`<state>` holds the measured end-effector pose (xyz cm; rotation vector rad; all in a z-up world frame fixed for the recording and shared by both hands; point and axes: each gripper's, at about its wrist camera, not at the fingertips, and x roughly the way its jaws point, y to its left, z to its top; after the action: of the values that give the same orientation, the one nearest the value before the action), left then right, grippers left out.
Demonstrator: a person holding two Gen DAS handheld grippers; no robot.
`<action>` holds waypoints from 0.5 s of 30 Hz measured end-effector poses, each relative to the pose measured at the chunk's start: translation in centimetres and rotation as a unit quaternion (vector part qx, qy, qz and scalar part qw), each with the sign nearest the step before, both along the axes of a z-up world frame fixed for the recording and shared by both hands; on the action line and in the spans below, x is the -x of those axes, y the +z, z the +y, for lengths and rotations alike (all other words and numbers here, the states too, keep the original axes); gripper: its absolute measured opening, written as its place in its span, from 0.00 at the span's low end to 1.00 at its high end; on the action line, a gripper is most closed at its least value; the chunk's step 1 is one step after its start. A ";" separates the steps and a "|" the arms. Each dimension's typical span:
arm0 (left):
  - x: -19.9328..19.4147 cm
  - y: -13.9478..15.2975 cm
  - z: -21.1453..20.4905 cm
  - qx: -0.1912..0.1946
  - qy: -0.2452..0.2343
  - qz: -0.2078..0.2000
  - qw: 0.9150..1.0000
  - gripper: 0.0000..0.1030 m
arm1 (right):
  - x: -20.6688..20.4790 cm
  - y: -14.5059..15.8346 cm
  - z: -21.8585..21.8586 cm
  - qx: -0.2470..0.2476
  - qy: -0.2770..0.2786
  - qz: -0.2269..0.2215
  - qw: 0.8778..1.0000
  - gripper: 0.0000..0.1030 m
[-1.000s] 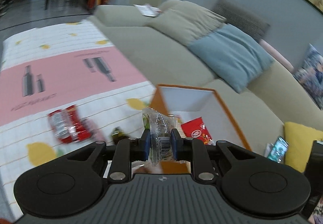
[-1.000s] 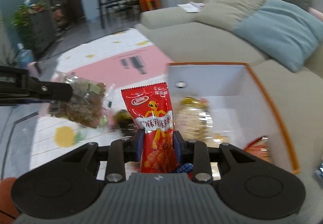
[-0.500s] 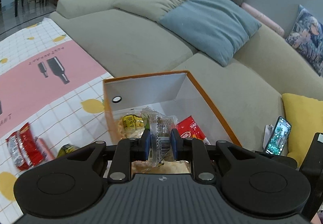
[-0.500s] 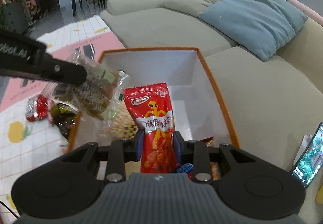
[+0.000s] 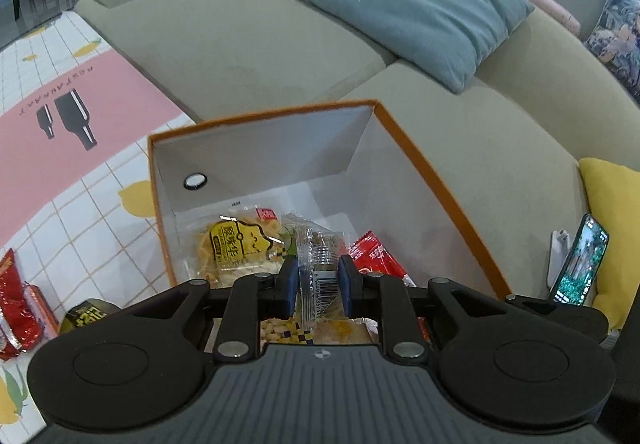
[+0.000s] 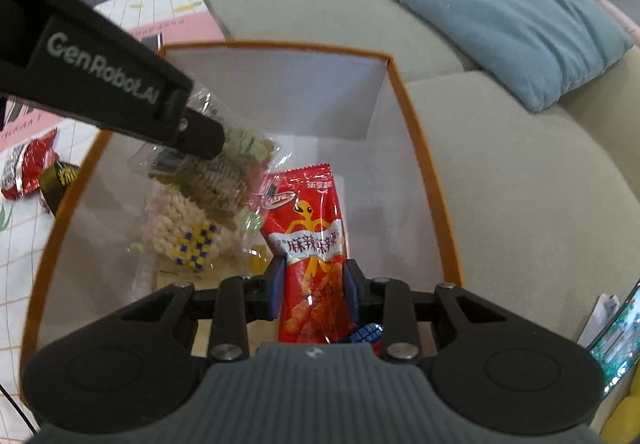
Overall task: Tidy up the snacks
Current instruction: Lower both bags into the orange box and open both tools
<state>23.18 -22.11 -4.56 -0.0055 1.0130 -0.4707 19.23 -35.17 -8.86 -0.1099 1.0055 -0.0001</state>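
Note:
An orange-rimmed white box (image 5: pixel 424 168) (image 6: pixel 416 124) stands on the beige sofa. My left gripper (image 5: pixel 318 284) is shut on a clear snack packet (image 5: pixel 320 268) and holds it over the box; in the right wrist view the same gripper (image 6: pixel 208 142) reaches in from the left with the clear packet (image 6: pixel 224 172) hanging from it. My right gripper (image 6: pixel 314 292) is shut on a red snack packet (image 6: pixel 310 236) with an orange figure, above the box's inside. Inside lie a yellow-labelled snack (image 5: pixel 236 244), a red packet (image 5: pixel 376 260) and a pale puffed snack (image 6: pixel 180 232).
Red packets (image 5: pixel 16 308) and a dark packet (image 5: pixel 86 318) lie on the patterned mat (image 5: pixel 60 132) left of the box. A phone (image 5: pixel 580 264) leans by a yellow cushion (image 5: pixel 616 228). A blue cushion (image 5: pixel 424 4) rests on the sofa behind.
Both grippers have swung from over the mat to above the box and come down closer to it, each still holding its packet. The left gripper now reaches into the right wrist view.

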 end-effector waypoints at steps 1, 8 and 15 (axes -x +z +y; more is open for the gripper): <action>-0.2 -0.3 -0.1 -0.001 -0.001 0.005 1.000 0.23 | -0.3 -0.3 -0.2 0.003 0.001 0.005 1.000 0.29; 0.0 -1.4 -0.1 -0.018 0.003 0.024 1.000 0.24 | -0.3 -1.3 -0.2 0.006 0.001 0.025 1.000 0.32; 0.5 0.1 0.3 -0.024 -0.002 0.004 1.000 0.47 | -0.4 -0.8 0.3 0.029 0.006 0.023 0.999 0.44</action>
<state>22.68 -21.78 -4.50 0.0378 1.0324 -0.4504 19.58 -34.83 -9.67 -0.1691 1.0513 -0.0155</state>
